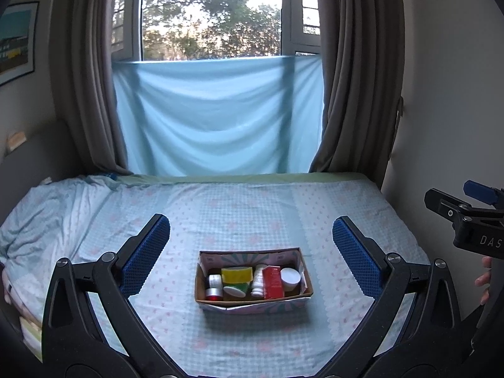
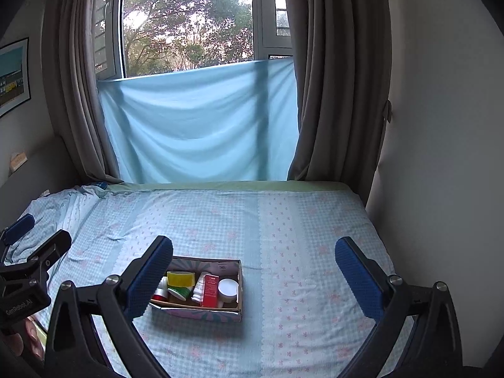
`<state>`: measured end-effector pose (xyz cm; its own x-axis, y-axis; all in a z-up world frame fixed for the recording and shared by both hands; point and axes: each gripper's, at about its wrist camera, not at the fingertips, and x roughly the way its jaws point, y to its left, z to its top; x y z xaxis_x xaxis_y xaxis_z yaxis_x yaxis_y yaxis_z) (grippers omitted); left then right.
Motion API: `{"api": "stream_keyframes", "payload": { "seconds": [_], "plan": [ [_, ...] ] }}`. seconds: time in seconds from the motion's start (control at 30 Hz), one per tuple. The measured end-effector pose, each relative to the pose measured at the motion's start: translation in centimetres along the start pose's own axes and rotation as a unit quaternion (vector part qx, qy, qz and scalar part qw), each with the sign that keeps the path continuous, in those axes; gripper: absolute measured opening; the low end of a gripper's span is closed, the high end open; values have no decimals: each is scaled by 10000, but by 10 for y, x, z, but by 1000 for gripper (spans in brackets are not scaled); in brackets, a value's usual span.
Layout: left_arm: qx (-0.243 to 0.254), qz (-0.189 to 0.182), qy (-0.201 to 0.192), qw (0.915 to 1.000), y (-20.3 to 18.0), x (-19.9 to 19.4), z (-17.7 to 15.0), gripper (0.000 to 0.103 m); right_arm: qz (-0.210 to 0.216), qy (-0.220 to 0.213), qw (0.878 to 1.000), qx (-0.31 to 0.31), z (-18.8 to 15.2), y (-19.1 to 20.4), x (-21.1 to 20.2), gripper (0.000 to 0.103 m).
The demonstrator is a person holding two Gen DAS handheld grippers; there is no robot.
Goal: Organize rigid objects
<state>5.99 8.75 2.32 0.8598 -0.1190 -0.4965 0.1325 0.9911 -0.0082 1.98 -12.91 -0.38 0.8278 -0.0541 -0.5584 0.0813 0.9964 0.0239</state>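
I held both claws above the bed [image 1: 252,208], and both were released: the left claw [image 1: 251,253] had its blue fingers spread wide with nothing between them, and the right claw [image 2: 254,275] was the same. The task's things were all together in a small cardboard box [image 1: 254,303] that sat on the checked sheet, near the front middle of the bed. Inside it I saw a red carton [image 1: 272,282] standing upright, a white bottle [image 1: 258,278] just beside it on its left, a white jar [image 1: 290,278] on its right, a yellow block [image 1: 237,274], a white oval lid [image 1: 233,291] over something green, and two small jars with silver caps [image 1: 214,286] at the left end. In the right wrist view my own left finger pad [image 2: 148,280] covered the left end of the box. Nothing else lay on the sheet around the box. Behind the bed hung a light blue cloth [image 1: 217,113] across the lower window [image 1: 211,12], with grey curtains [image 1: 356,72] on both sides, and a framed picture [image 1: 15,41] was on the left wall.
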Motion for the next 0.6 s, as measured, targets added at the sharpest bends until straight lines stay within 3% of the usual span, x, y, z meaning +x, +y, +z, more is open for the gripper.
{"api": "stream_keyframes", "payload": {
  "seconds": [0.6],
  "plan": [
    [-15, 45, -43, 10000, 1, 4, 1, 103, 27, 3, 10000, 12, 8, -7, 5, 103]
  ]
}}
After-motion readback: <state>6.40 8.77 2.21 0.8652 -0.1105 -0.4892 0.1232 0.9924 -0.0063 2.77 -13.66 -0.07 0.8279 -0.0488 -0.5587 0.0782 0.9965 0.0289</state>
